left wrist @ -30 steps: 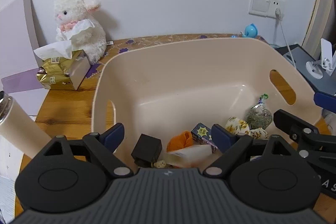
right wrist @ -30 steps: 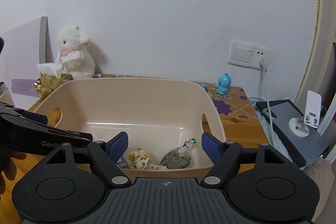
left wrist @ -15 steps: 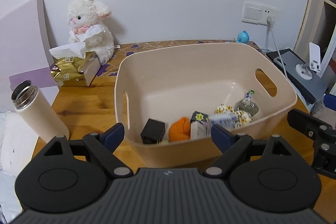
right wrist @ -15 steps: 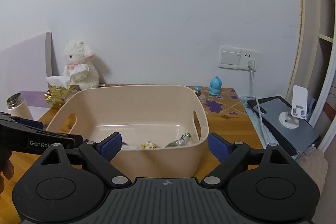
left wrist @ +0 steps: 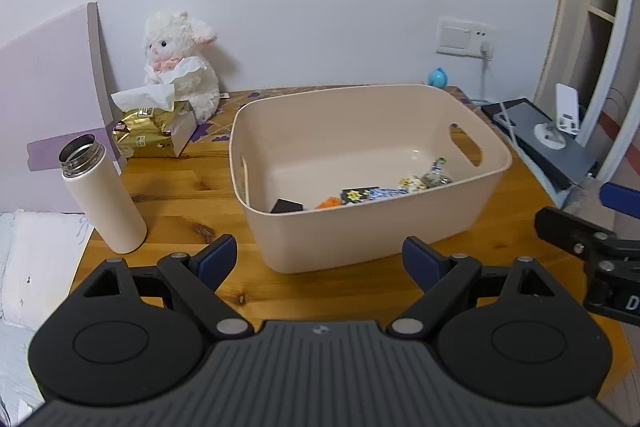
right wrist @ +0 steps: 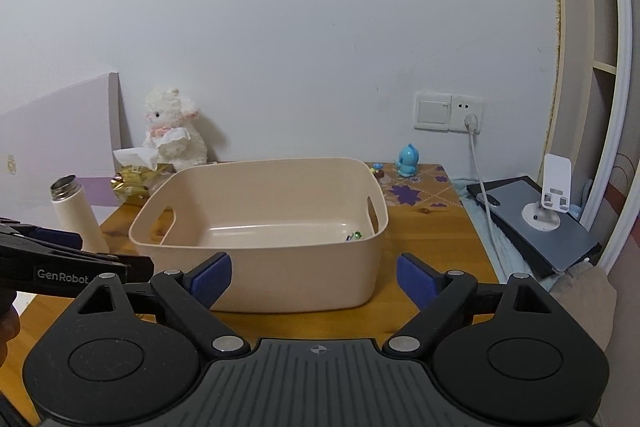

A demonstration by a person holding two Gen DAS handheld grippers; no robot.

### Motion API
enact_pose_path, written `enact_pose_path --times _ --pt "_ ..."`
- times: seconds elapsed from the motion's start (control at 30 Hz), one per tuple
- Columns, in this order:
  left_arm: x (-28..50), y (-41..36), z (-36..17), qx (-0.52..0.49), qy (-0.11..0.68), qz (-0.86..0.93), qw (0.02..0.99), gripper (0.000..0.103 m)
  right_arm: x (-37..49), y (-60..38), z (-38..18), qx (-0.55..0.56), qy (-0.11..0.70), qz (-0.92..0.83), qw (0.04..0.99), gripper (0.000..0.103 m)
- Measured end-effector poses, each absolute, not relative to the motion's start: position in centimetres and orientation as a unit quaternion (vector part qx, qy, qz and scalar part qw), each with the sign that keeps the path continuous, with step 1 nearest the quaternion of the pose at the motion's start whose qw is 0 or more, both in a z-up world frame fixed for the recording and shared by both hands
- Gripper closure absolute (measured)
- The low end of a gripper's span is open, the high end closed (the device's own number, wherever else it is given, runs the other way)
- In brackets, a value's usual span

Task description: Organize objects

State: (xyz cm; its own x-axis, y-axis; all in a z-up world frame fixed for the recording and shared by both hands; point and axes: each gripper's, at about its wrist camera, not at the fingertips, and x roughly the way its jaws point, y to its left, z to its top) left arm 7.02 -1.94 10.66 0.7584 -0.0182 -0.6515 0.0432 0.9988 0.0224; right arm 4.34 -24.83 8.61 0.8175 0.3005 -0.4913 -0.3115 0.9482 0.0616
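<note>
Pulled back from beige storage bin (left wrist: 476,211) versus a second ago: left gripper (left wrist: 319,259) then low over bin contents, now clear of near wall, fingers spread wide, nothing held. Right gripper (right wrist: 314,279) likewise withdrawn, fingers apart, empty. Judged: drop-off done, next item wanted.

Inside bin, along front floor: black box (left wrist: 286,206), orange piece (left wrist: 330,203), star-print carton (left wrist: 357,195), small snack packets (left wrist: 426,180). Outside bin, left on table (left wrist: 192,195): uncapped white flask (left wrist: 102,199), upright.

Right tongs (right wrist: 314,277) gape empty before the beige bin (right wrist: 260,231) on the wooden table (right wrist: 432,239)
</note>
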Motion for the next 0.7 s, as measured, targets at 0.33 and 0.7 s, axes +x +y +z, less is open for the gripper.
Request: enact_pose_path --times 0.33,0.7 --pt "3.0 -2.7 11.8 0.015 0.343 -0.032 0.939 0.012 1.1 -26.5 9.7 -0.004 0.251 0.168 0.953 0.012" --pt "-1.2 -2.2 12.6 0.001 0.336 -0.029 0.941 0.01 -1.4 -27.3 9.9 -0.012 0.251 0.176 0.952 0.012"
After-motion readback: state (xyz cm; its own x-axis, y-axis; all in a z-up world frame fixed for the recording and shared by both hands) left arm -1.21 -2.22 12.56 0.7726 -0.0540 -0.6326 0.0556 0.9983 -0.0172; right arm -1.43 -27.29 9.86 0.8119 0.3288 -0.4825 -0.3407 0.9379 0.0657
